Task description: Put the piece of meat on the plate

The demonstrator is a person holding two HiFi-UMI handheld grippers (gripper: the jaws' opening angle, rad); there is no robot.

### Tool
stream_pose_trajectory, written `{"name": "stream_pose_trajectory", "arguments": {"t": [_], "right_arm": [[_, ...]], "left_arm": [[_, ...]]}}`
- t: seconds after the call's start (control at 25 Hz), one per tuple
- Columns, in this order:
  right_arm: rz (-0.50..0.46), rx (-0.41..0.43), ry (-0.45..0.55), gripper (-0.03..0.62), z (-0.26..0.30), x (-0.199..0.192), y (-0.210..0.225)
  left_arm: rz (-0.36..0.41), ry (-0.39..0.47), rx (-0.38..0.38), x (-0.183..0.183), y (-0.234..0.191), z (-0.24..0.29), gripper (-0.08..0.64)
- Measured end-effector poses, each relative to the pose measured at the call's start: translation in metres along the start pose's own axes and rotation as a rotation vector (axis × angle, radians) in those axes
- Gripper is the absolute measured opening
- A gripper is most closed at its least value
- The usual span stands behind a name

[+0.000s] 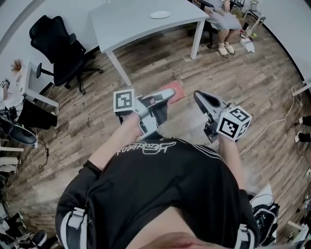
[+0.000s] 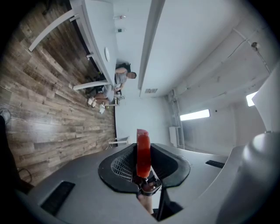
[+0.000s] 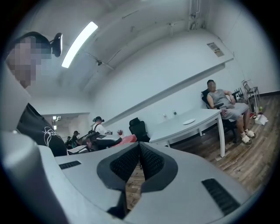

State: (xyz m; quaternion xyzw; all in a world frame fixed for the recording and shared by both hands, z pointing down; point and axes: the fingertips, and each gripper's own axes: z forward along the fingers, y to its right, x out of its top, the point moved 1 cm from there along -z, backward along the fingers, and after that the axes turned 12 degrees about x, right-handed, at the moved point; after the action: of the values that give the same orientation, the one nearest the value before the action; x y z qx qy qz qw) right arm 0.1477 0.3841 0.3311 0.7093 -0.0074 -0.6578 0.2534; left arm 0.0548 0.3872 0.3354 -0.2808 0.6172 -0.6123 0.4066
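Note:
The piece of meat [image 1: 176,91] is a flat red slab, clamped on edge between the jaws of my left gripper [image 1: 167,95]. In the left gripper view the meat [image 2: 142,142] stands upright between the black ribbed pads, with the left gripper [image 2: 143,151] shut on it. The white plate [image 1: 160,14] lies on the white table [image 1: 131,24] far ahead; the plate [image 3: 189,121] is also seen in the right gripper view. My right gripper [image 1: 198,96] is held beside the left one, over the wooden floor. Its tips [image 3: 139,145] meet with nothing between them.
A black office chair [image 1: 58,46] stands left of the table. A seated person [image 1: 221,19] is at the table's far right end. Cables and bags lie along the room's edges. Wooden floor [image 1: 252,82] stretches between me and the table.

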Motion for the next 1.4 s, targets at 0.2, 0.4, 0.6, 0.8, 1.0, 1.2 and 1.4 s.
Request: {"name": "stream_pose_trajectory", "arguments": {"t": [0.2,0.4,0.6,0.8,1.0,1.2,1.4], "right_arm": [[0.001,-0.009,-0.015,0.009,0.002,-0.003,0.001],[0.004,-0.017,-0.030,0.009,0.009,-0.004,0.004],[0.007,-0.019,-0.076,0.009,0.015,-0.014,0.014],[0.026,-0.034,-0.113,0.009,0.021,-0.023,0.035],[0.047,-0.034,-0.109,0.009,0.038,-0.016,0.065],[0.063,-0.063,-0.110,0.009,0.060,-0.009,0.108],[0.109,-0.091,-0.100,0.009,0.086,0.007,0.170]], "left_arm": [[-0.002,0.002,-0.005,-0.003,-0.002,-0.002,0.091],[-0.023,0.005,-0.011,0.000,-0.003,-0.006,0.091],[-0.074,0.012,-0.011,0.010,-0.018,0.000,0.091],[-0.106,0.004,0.005,0.024,-0.031,0.012,0.091],[-0.139,-0.004,0.009,0.054,-0.040,0.026,0.091],[-0.155,-0.012,0.021,0.098,-0.057,0.043,0.091],[-0.185,-0.016,0.038,0.161,-0.073,0.074,0.091]]}}
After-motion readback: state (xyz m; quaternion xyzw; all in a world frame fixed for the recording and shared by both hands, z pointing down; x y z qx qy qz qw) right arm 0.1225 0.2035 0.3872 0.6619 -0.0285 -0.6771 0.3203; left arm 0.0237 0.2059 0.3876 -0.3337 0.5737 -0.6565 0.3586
